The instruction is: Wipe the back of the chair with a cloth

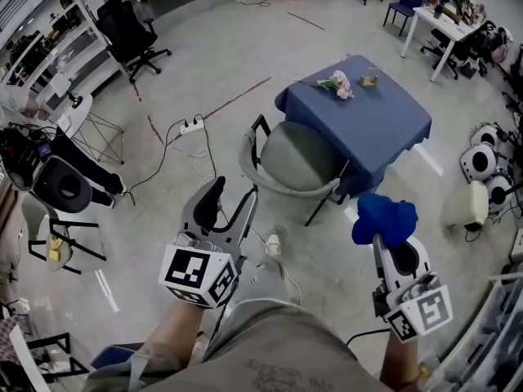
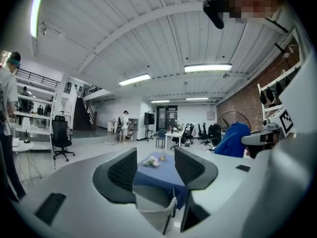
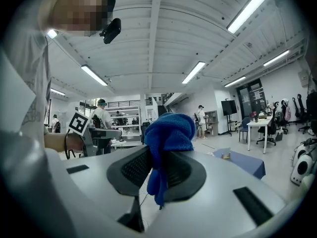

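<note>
Two tongs are raised in front of me. My left tongs point(image 2: 155, 165) stand open with nothing between them, and my right tongs point(image 3: 157, 168) are clamped on the blue cloth point(image 1: 384, 217). The grey chair point(image 1: 298, 155) sits ahead, just beside the blue-covered tabletop point(image 1: 384, 121). Its curved back faces me, and the cloth is not touching it.

I see the chair point(image 1: 298, 158) at twelve o'clock, the tabletop point(image 1: 384, 129) just behind it toward one, flowers point(image 1: 339, 84) on it. My left tool point(image 1: 234, 196) sits at seven, my right tool point(image 1: 392, 245) at five with the cloth point(image 1: 384, 217) in it.
</note>
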### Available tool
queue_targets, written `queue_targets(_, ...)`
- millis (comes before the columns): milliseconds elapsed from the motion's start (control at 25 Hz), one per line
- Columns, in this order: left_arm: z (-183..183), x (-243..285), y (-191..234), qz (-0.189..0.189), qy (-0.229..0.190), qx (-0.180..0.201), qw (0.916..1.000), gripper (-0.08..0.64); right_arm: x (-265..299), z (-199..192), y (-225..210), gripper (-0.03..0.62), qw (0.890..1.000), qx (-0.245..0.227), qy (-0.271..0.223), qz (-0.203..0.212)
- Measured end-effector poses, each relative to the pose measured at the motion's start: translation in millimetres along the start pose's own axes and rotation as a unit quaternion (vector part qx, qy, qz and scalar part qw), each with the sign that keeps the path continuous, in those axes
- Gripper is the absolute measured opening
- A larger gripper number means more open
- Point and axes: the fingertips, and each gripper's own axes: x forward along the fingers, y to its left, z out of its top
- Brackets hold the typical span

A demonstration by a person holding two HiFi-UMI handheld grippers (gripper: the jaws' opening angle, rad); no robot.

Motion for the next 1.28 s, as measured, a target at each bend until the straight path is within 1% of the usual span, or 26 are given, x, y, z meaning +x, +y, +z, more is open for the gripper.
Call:
queue_targets(280, -34, 67, 64, 0.001, 0.064, -0.035, 0.9974, 0.254, 85, -8, -28, 0.075, 0.999, 0.007, 0.039, 0.004)
queue_targets(440, -60, 105, 100, 0.008, 0.099, -0.056, 0.9935, 0.261, 146, -15, -42, 0.075, 0.998, 0.015, 0.063, 0.020)
queue_targets(600, -90, 136, 136, 0.019, 0.133, -0.079, 0.9878, 0.265, 208, -28, -53, 0.075, 0.995, 0.011, 0.086, 0.040)
queue_targets(760, -123, 161, 161, 0.023, 0.170, -0.118, 0.9782, 0.268, 271, -46, -66, 0.075, 0.993, 0.007, 0.109, 0.054)
queue_targets(920, -157, 182, 179, 0.018, 0.209, -0.143, 0.9672, 0.272, 326, -63, -72, 0.075, 0.989, 0.006, 0.132, 0.064)
queue_targets(1080, -186, 195, 192, 0.026, 0.240, -0.171, 0.9554, 0.273, 367, -80, -75, 0.075, 0.985, 0.008, 0.152, 0.079)
queue_targets(1280, -220, 203, 197, 0.047, 0.268, -0.205, 0.9402, 0.273, 403, -111, -81, 0.075, 0.978, 0.009, 0.176, 0.115)
